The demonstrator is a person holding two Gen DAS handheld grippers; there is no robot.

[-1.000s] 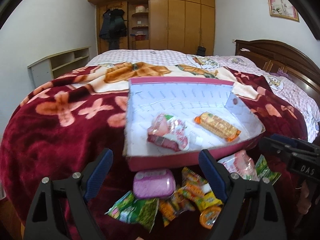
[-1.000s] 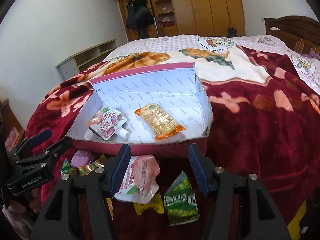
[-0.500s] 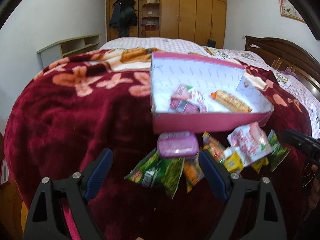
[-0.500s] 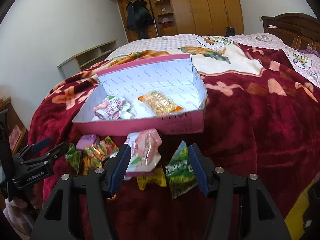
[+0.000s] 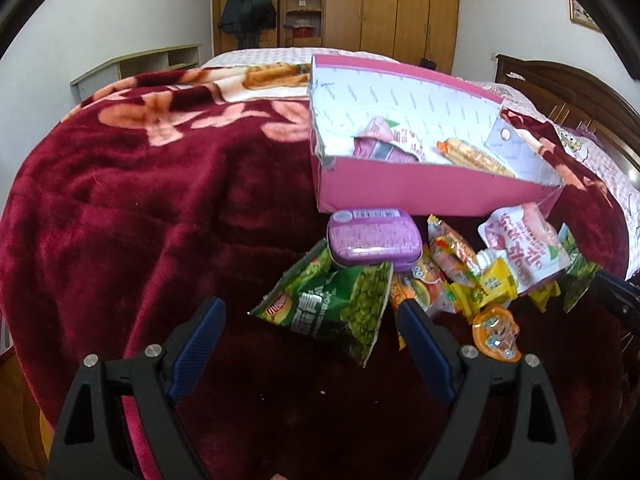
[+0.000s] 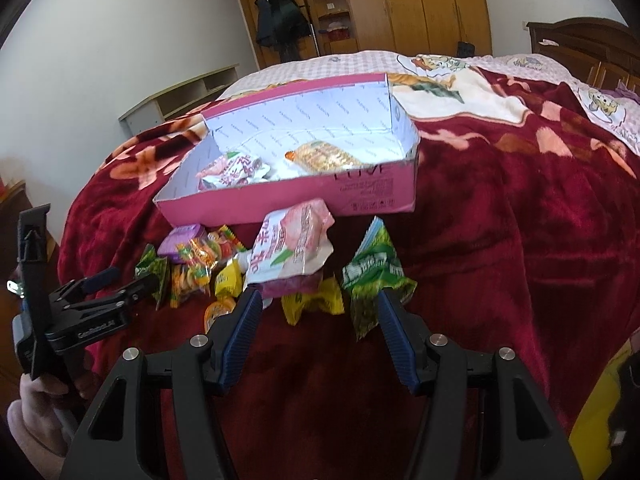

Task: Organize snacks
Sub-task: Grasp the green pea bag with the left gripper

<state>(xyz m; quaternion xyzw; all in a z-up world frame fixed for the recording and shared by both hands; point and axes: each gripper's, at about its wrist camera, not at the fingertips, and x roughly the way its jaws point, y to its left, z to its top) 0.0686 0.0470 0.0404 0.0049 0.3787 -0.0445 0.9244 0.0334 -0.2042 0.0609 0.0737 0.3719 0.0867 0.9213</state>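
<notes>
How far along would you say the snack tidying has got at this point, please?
Done: two snacks lie in the pink cardboard box, a pink-and-white pouch and an orange biscuit packet. In hand: nothing; the left gripper and right gripper are open, hovering by the pile. Left: the purple tin, green pea bag, large pink pouch and small sweets.

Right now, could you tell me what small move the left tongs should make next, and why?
Probably ease the left tongs forward around the green pea packet: they are open and empty, the packet lies just ahead, and the pink box holds only two snacks.
</notes>
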